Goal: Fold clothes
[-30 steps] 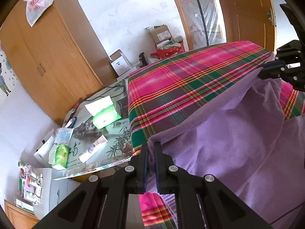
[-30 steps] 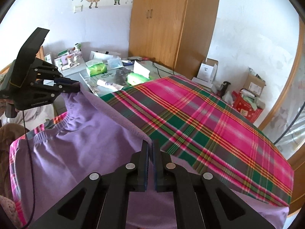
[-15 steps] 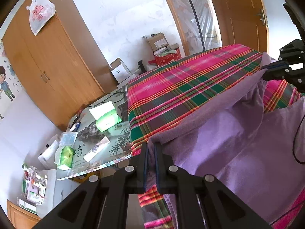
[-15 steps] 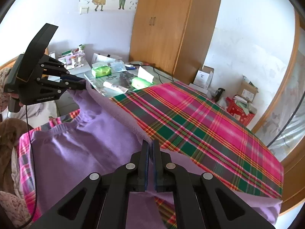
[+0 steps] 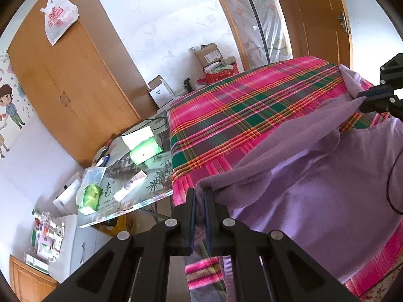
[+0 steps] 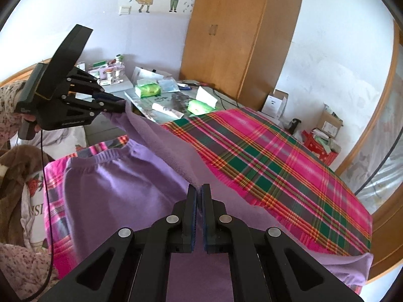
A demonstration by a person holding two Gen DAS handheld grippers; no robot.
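A purple fleece garment [image 5: 314, 176] [image 6: 121, 196] lies on a bed with a pink and green plaid cover [image 5: 252, 115] [image 6: 264, 156]. My left gripper [image 5: 200, 193] is shut on one corner of its raised edge; the same gripper [image 6: 118, 107] shows at the left of the right wrist view. My right gripper [image 6: 199, 191] is shut on the other corner, and it shows at the right edge of the left wrist view [image 5: 362, 98]. The edge is stretched taut between the two grippers, lifted above the rest of the garment, whose elastic waistband [image 6: 105, 156] rests on the bed.
A glass-topped table [image 5: 131, 176] [image 6: 171, 100] with green packets, a tube and papers stands beside the bed. A wooden wardrobe [image 6: 239, 37] is behind it. Cardboard boxes and a red basket [image 6: 322, 146] sit on the floor by the door. A person's sleeve [image 6: 10, 95] holds the left gripper.
Both grippers have pulled back across the bed with the purple edge held taut between them. More of the plaid cover is bare now, and the fold lies nearer to me.
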